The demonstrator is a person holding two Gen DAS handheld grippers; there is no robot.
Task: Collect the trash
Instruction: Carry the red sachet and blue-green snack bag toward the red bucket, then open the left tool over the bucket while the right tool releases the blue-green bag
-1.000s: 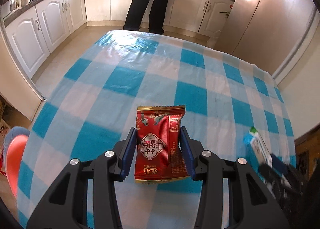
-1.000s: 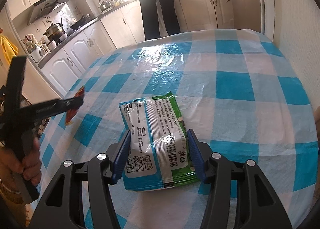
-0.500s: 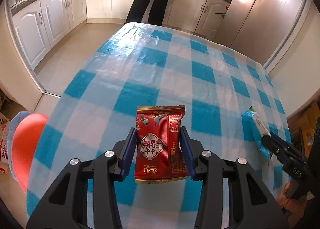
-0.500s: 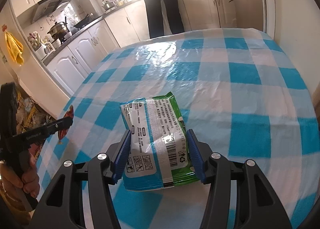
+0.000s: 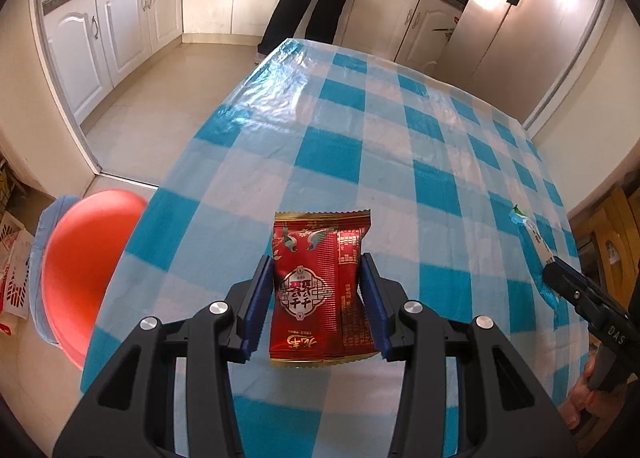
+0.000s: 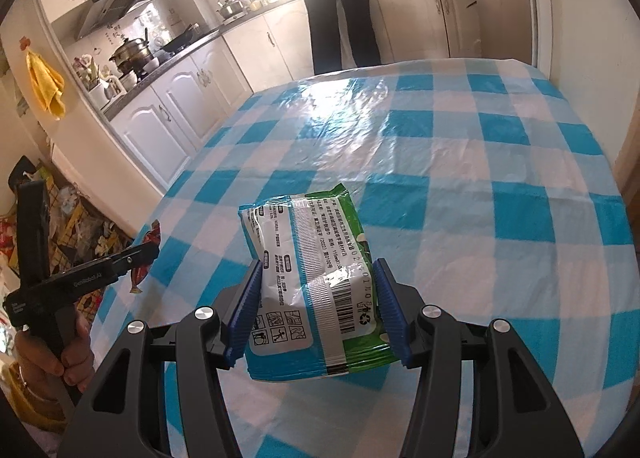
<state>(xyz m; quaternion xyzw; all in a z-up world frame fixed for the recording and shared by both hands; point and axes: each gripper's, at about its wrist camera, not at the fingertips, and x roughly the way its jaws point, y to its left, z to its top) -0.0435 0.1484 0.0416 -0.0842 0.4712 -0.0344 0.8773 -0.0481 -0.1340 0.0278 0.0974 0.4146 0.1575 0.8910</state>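
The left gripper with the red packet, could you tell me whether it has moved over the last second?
Yes. The left gripper, shut on the red packet, has pulled back and left: the orange basin now shows more fully.

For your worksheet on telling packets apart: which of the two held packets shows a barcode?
The green packet in the right gripper; the red packet shows none.

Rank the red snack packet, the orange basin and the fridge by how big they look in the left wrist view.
1. Fridge, largest in the picture though farthest.
2. Orange basin, partly hidden by the table edge.
3. Red snack packet, smallest, though nearest, held in the left gripper jaws.
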